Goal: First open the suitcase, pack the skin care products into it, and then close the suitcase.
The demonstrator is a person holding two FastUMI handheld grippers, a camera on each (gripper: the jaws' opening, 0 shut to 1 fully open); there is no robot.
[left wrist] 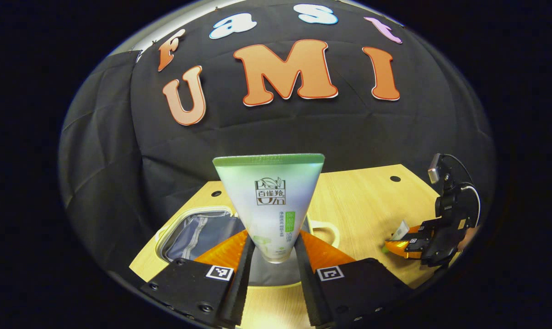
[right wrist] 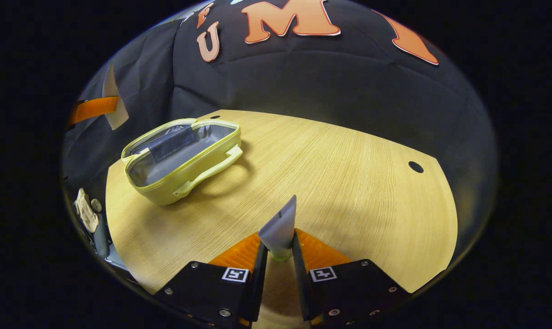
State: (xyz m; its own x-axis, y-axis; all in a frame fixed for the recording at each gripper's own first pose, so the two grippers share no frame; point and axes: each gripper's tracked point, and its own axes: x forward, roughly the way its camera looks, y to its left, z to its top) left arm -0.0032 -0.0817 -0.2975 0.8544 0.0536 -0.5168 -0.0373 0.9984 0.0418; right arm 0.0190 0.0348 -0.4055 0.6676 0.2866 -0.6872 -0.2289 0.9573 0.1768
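Left gripper [left wrist: 272, 265] is clamped on a green-white tube [left wrist: 271, 201], held cap-end down, crimp up, at 12 o'clock above the open suitcase [left wrist: 198, 233]. Right gripper [right wrist: 279, 258] is closed on a second tube [right wrist: 280, 228], seen edge-on, over the wooden table [right wrist: 358, 183]; the suitcase [right wrist: 184, 160] lies open at 10 o'clock, well apart. Tubes are judged light, soft-walled, slick; best held low near the stiff cap shoulder. The suitcase is judged soft-sided, its handle [right wrist: 211, 171] graspable.
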